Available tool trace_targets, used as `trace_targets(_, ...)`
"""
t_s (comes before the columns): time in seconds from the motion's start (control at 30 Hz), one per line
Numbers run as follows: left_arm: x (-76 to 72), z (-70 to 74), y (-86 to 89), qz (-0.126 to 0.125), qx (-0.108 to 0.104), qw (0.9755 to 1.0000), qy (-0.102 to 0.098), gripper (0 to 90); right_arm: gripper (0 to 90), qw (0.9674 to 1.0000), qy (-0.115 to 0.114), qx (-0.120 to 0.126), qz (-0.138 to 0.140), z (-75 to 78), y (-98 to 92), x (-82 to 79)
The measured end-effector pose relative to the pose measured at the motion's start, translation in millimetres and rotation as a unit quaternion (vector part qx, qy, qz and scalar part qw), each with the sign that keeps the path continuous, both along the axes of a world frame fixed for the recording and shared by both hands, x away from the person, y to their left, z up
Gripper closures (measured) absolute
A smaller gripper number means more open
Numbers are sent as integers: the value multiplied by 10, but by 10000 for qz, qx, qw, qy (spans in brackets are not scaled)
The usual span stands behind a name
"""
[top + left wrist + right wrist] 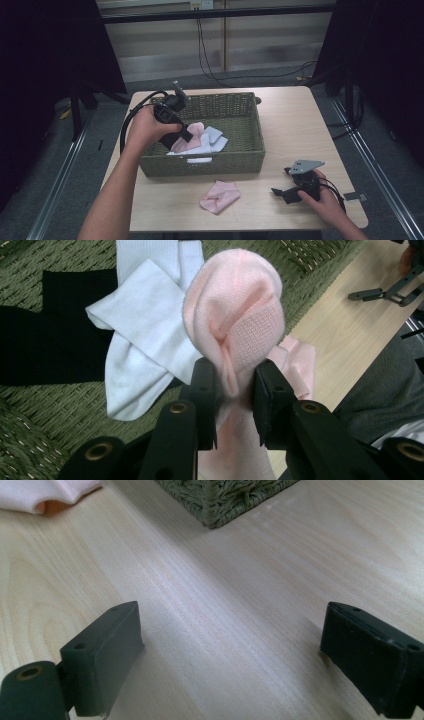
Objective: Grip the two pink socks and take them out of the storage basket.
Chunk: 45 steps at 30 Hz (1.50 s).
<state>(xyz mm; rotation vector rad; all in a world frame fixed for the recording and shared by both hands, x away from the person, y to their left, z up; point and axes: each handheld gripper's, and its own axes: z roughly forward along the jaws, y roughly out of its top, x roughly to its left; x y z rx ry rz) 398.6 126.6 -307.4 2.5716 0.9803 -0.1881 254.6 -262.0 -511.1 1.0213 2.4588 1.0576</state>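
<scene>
From the high view, my left gripper [186, 131] hangs over the green woven basket [235, 161], pinching a pink sock [192, 136] above the white socks [212, 140] lying inside; a second pink sock [219, 196] lies on the wooden table [290, 125] at about six o'clock from the basket, just in front of its near wall. My right gripper [286, 192] rests at four o'clock on the table, well apart from everything. In the left gripper view, the jaws are closed tight on a narrow fold of the pink sock [235, 325], whose bulk bulges beyond the tips at twelve o'clock, with white socks [145, 340] at ten o'clock and a black sock [45, 335] at nine on the basket floor. I judge the hold thin: the knit could slide out and fall back in, or snag the weave. In the right gripper view, my jaws stand wide apart with nothing between them over bare wood [225, 610], the basket corner [225, 500] at twelve o'clock and pink cloth [45, 492] at eleven. The tabletop is pale, smooth wood; around it are grey carpet, dark curtains and trailing cables, dimly lit.
</scene>
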Motion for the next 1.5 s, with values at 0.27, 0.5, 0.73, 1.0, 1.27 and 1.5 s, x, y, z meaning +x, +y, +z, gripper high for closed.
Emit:
trace_targets(0.27, -158, 31, -2, -159, -43, 9998, -83, 735, 89, 10000, 1, 0, -1, 0, 0, 0)
trace_targets(0.5, -261, 11, 13, -210, -127, 9996, -129, 734, 89, 10000, -1, -1, 1, 0, 0, 0)
trace_targets(0.73, -387, -67, 11, -310, -223, 9992, -148, 734, 89, 10000, 14, 1, -8, 1, 1, -2)
trace_targets(1.0, -526, -193, -93, -520, -337, 9979, -197, 732, 89, 10000, 11, -11, 6, 1, -1, -1)
trace_targets(1.27, -677, -377, -210, -768, -396, 9961, -201, 724, 89, 10000, 10, -12, 7, 1, -1, -1)
trace_targets(1.5, -756, -520, -232, -874, -378, 9945, -429, 463, 89, 10000, 16, -9, 3, 1, -1, -2)
